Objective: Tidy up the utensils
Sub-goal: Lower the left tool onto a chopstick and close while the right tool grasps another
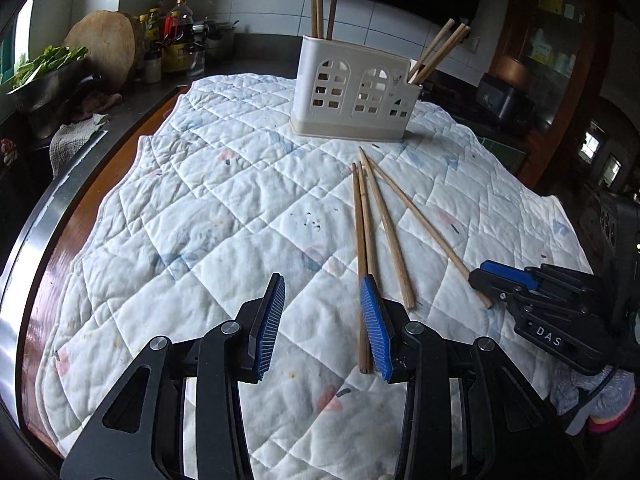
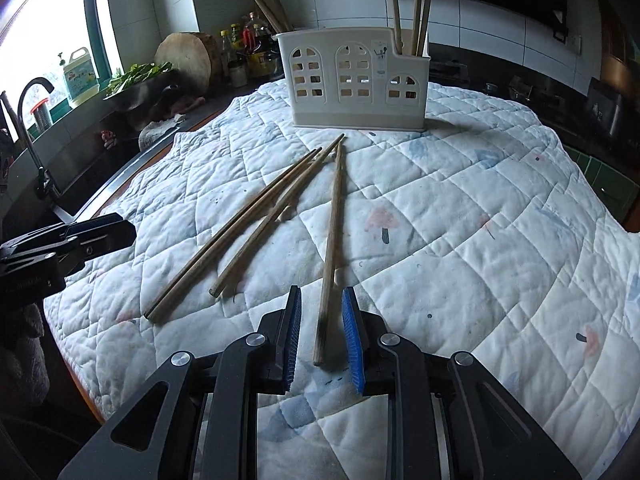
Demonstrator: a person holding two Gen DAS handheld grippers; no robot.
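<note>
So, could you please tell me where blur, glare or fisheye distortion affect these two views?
Left wrist view: sharp overall, the table edge bows strongly, and the right background is dark. Right wrist view: the window is blown out white, the chopstick between the right gripper pads is smeared at its near end, and the quilted cloth bulges.

walls: white tiles (image 2: 480,20) | window (image 2: 40,28): bright daylight, left | sink faucet (image 2: 34,120) | wooden cabinet (image 1: 552,40): right

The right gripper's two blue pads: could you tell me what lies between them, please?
In the right wrist view, the near end of one wooden chopstick lies between them on the quilted cloth, untouched.
</note>
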